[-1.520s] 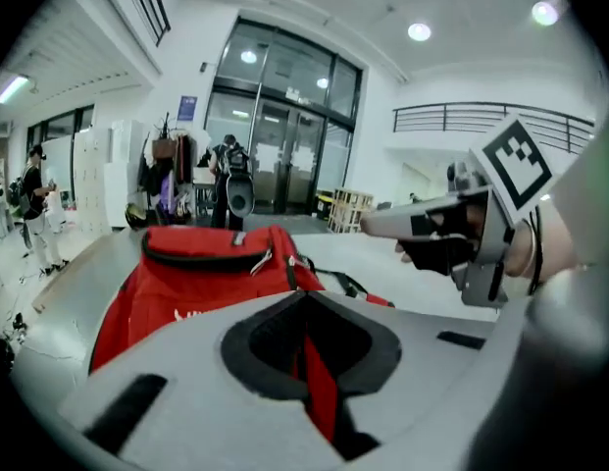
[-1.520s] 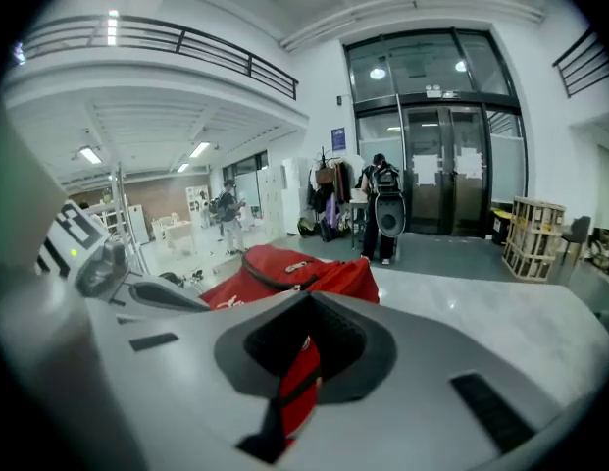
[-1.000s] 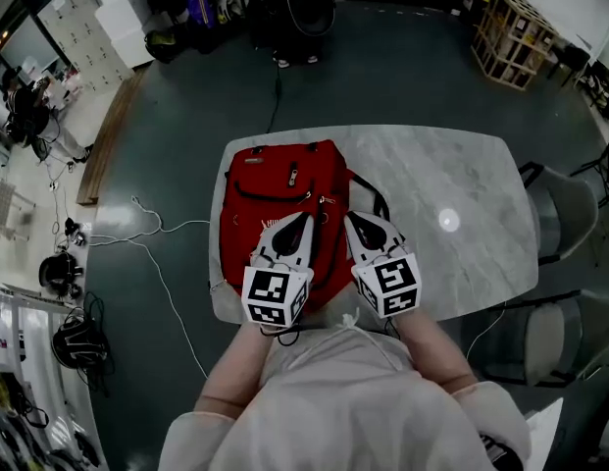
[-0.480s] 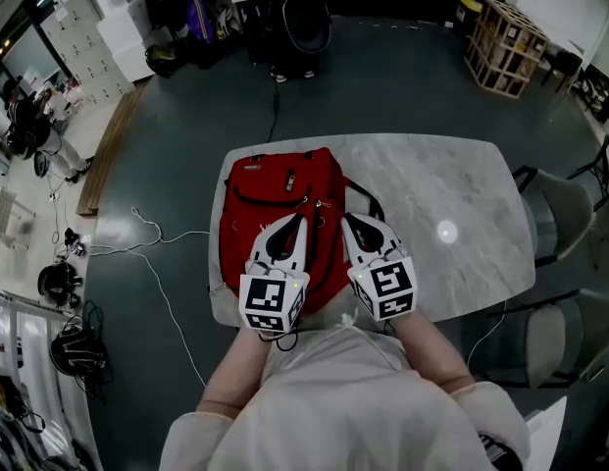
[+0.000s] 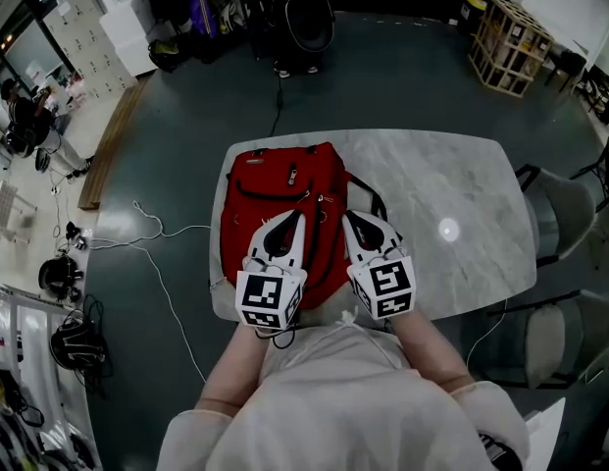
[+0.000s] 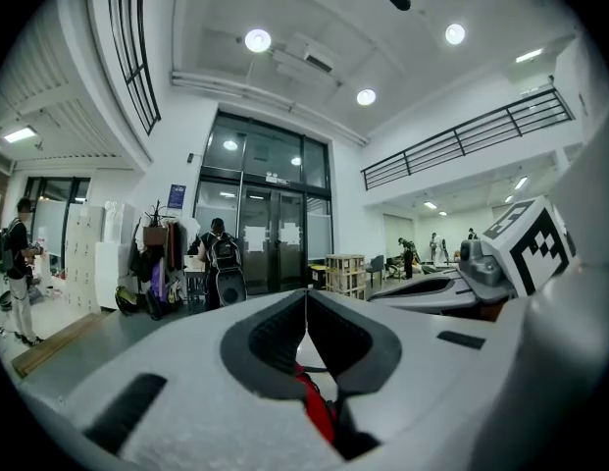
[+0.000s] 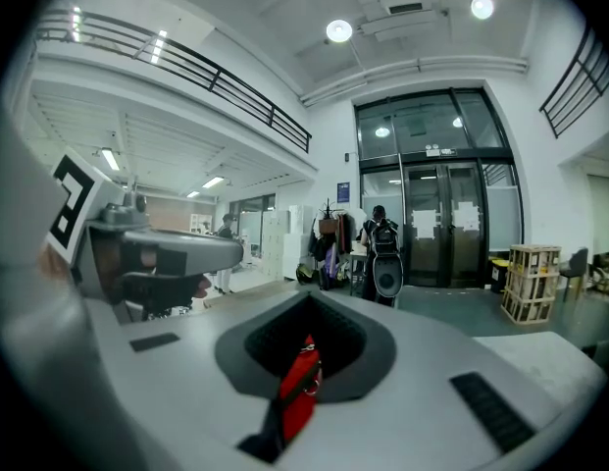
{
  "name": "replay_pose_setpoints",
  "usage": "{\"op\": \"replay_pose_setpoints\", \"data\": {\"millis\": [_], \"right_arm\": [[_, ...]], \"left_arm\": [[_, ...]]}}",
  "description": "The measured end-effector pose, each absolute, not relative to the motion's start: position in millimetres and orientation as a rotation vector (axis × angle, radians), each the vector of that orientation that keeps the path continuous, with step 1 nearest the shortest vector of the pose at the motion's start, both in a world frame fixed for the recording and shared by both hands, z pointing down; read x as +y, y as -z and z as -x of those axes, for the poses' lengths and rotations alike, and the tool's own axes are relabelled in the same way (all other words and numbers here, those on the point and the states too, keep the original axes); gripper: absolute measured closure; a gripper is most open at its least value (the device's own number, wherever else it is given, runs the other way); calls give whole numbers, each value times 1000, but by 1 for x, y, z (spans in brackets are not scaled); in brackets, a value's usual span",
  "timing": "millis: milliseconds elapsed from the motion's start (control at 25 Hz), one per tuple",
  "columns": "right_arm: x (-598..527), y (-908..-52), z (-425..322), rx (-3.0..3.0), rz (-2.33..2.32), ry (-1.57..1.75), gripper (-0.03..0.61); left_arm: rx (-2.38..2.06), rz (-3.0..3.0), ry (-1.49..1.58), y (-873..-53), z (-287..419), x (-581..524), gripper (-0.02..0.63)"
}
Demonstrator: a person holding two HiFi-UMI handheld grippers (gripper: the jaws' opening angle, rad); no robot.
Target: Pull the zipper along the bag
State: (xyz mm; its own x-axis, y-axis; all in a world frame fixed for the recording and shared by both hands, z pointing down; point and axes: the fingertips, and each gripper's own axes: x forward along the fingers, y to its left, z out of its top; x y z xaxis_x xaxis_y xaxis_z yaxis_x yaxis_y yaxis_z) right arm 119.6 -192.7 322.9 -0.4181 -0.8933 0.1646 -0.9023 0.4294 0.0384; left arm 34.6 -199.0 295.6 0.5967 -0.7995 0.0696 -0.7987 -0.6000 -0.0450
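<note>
A red backpack (image 5: 279, 204) lies flat on the left part of the marble table (image 5: 451, 184). Both grippers rest on its near half, side by side. My left gripper (image 5: 300, 217) is shut, and a strip of the bag's red fabric (image 6: 316, 407) shows between its jaws. Just to its right, my right gripper (image 5: 347, 217) is shut on a red zipper pull (image 7: 298, 389) with a small metal ring. The zipper track itself is hidden under the grippers. The left gripper (image 6: 306, 300) and the right gripper (image 7: 309, 302) both point away from me, out over the room.
Two grey chairs (image 5: 564, 209) stand at the table's right. A white cable (image 5: 157, 253) trails over the dark floor on the left. A wooden crate (image 5: 507, 27) stands far right. A person with a backpack (image 6: 224, 263) stands by the glass doors.
Hardly anything differs: both grippers stay shut at the same spot on the bag, and only the head view has shifted slightly.
</note>
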Motion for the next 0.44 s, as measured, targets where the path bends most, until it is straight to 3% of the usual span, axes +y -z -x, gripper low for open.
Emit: {"op": "replay_pose_setpoints", "data": {"millis": [440], "right_arm": [[-188,-321,-118,-2530,-1603,-80,552]], "left_arm": [[1356,2782,111,-286,-39,-192,592]]}}
